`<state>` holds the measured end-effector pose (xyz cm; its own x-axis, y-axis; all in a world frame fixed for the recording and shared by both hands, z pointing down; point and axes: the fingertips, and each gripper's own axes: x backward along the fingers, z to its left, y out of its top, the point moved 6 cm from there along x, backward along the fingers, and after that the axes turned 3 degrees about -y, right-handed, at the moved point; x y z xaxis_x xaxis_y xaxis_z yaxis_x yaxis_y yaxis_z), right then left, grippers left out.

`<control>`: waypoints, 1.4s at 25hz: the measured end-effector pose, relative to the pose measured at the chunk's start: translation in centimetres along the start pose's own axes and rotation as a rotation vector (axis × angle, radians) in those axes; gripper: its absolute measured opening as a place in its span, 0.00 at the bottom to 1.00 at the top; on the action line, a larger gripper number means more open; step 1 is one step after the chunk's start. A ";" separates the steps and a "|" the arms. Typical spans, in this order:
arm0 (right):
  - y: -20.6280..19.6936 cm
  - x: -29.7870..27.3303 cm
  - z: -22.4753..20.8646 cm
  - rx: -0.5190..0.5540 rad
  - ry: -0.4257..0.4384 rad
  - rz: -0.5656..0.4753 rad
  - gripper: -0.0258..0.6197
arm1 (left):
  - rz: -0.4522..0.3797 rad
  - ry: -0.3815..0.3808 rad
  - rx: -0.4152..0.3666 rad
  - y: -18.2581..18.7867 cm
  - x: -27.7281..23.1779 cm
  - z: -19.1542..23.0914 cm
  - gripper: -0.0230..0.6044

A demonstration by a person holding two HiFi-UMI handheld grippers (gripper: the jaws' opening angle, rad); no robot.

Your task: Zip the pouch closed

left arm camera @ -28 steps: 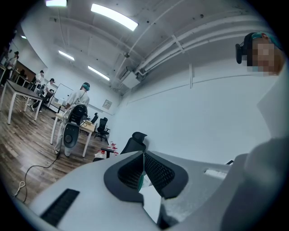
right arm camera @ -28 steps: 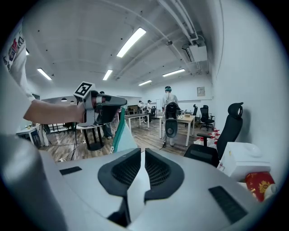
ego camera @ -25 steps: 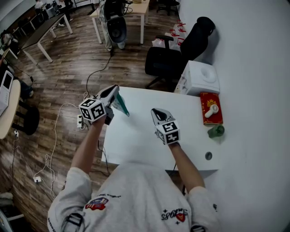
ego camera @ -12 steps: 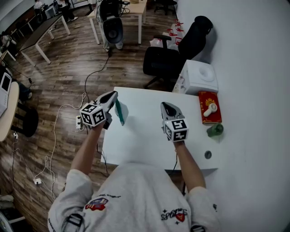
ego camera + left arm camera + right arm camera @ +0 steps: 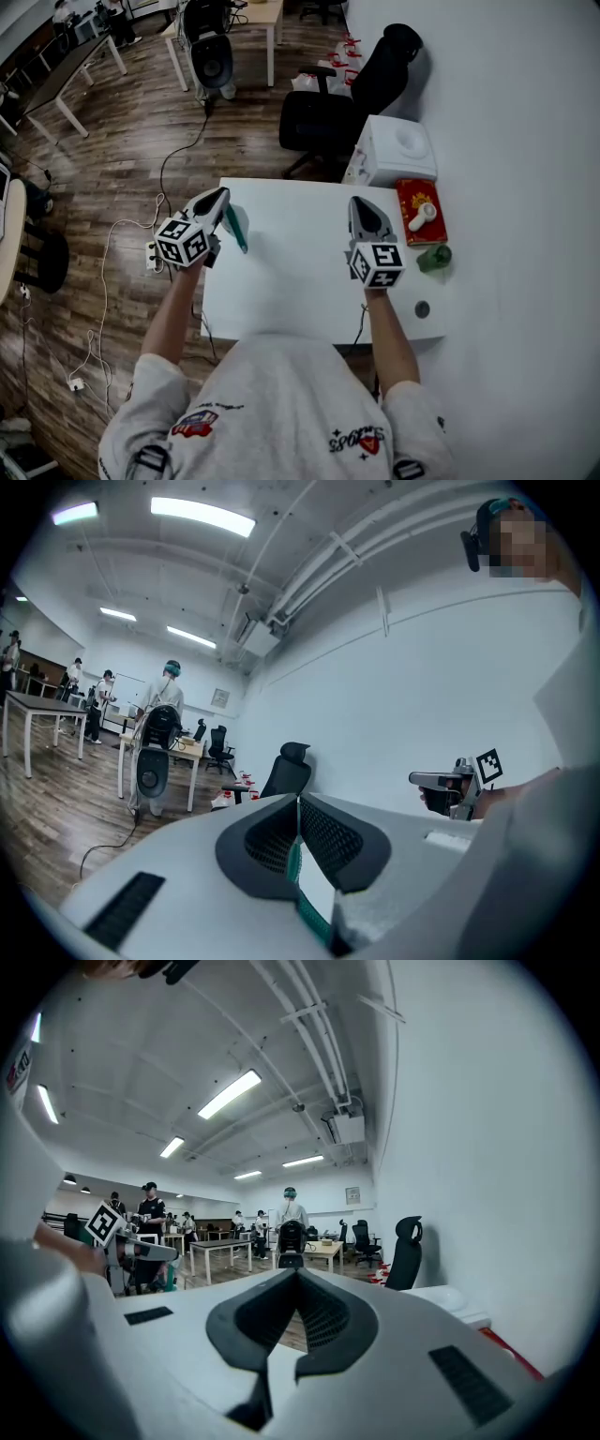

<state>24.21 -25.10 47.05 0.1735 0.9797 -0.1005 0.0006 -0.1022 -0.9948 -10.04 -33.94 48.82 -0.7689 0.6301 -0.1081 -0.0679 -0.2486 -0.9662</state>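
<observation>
Pouch pinched aloft, zip not yet worked.
Left gripper (image 5: 298,803) jaws clench the teal pouch (image 5: 234,229) above the white table (image 5: 281,291). Right gripper (image 5: 296,1277), clamped on nothing, hangs well apart and likely must open for the slider.

An open-plan office: long desks (image 5: 255,11), swivel chair (image 5: 314,122), ceiling strip lights (image 5: 202,516).

Wood floor (image 5: 112,141), white wall (image 5: 525,141), white table (image 5: 281,281), black office chair (image 5: 314,122); ceiling strip lights (image 5: 202,516); far desks (image 5: 75,67), possibly occupied.
</observation>
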 end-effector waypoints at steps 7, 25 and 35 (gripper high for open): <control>0.9 1.6 -0.6 0.066 -0.045 -0.043 0.04 | 0.013 -0.030 -0.039 0.2 -0.5 -1.1 0.05; -0.2 2.0 -0.4 0.067 -0.052 -0.013 0.04 | 0.010 -0.045 -0.033 0.2 -1.4 -1.7 0.05; 0.0 1.9 -0.2 0.070 -0.038 -0.011 0.04 | 0.009 -0.061 -0.028 0.3 -1.9 -2.1 0.05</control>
